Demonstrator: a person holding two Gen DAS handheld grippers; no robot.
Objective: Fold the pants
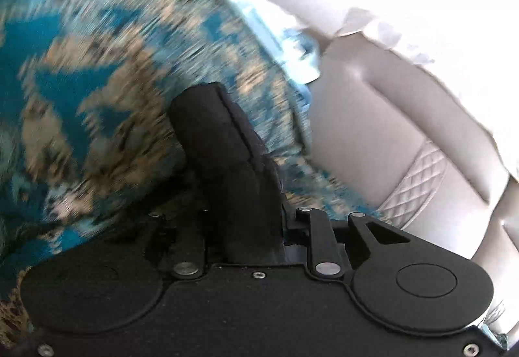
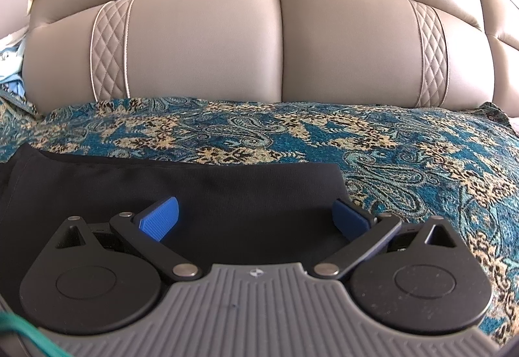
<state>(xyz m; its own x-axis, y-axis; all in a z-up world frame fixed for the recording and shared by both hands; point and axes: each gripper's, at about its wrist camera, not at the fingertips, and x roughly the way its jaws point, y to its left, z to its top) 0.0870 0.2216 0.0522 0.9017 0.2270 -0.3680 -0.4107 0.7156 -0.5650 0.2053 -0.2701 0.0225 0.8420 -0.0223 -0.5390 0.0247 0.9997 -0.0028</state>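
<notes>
1. The left gripper is clamped on a thick bunch of the black pants; the bunched cloth hides both fingers and sticks up from between them, with a stitched seam running along the bunch away from the camera and leaning slightly left
2. Behind that bunch, the left wrist view shows the teal and gold paisley cover streaked with motion blur, a pale blue cloth lying along its right edge, and the beige leather sofa back to the right
3. The right gripper has its jaws wide apart, holding nothing; the blue pads sit far left and far right, just above the fabric
4. In the right wrist view the pants lie flat on the paisley cover, their long axis running left to right across the frame
5. Their straight right end stops near the right pad, while the left part runs out of the frame; whether the right end is the waist or the hem cannot be told
6. The far edge of the pants lies parallel to the sofa back, with a band of cover between them
7. A quilted diamond strip runs down the sofa cushion on the left
</notes>
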